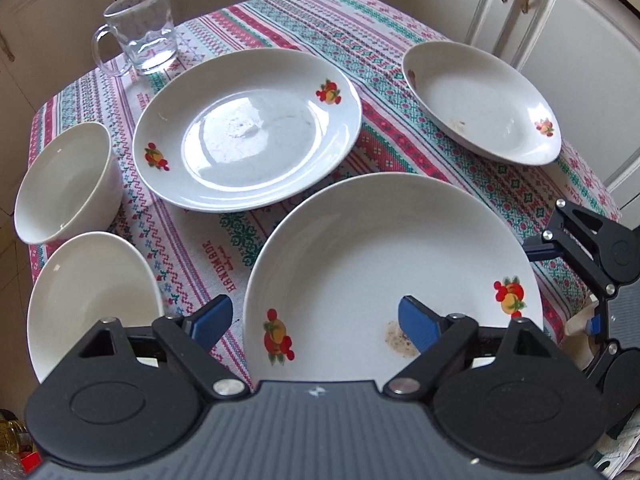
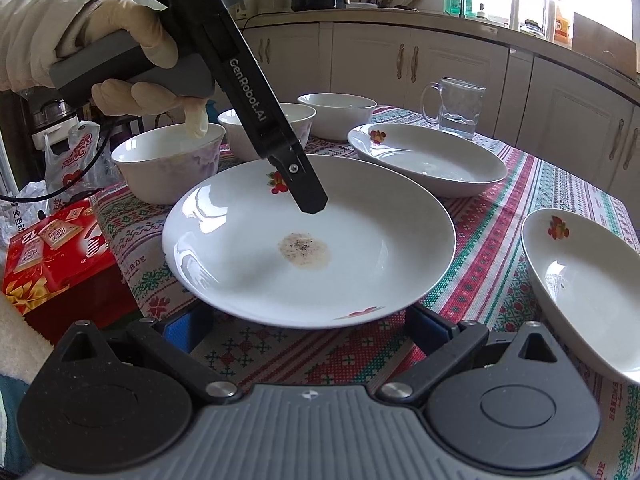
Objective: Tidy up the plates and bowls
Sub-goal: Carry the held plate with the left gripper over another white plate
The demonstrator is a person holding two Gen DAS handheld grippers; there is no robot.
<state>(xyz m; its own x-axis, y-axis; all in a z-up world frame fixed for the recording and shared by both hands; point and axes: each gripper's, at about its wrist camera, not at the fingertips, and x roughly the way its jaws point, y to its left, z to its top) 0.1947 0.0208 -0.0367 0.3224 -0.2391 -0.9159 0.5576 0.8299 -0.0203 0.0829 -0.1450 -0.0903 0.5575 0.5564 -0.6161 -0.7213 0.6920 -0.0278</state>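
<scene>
Left claw (image 1: 314, 322) spread over soiled plate (image 1: 394, 276), straddling its near rim, pads clear; "GenRobot.AI" along its body. Right claw (image 2: 304, 330) spread, plate rim between its fingers. Beyond: fruit-print plate (image 1: 248, 128), bowls (image 1: 66, 184). "HANDMADE" on bench cloth (image 1: 218, 266).

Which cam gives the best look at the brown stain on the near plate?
Right wrist view: the stain lies fully exposed in the middle of the plate, with dark specks visible. In the left wrist view the stain shows only partly, cut off by a blue pad of the left claw.
</scene>
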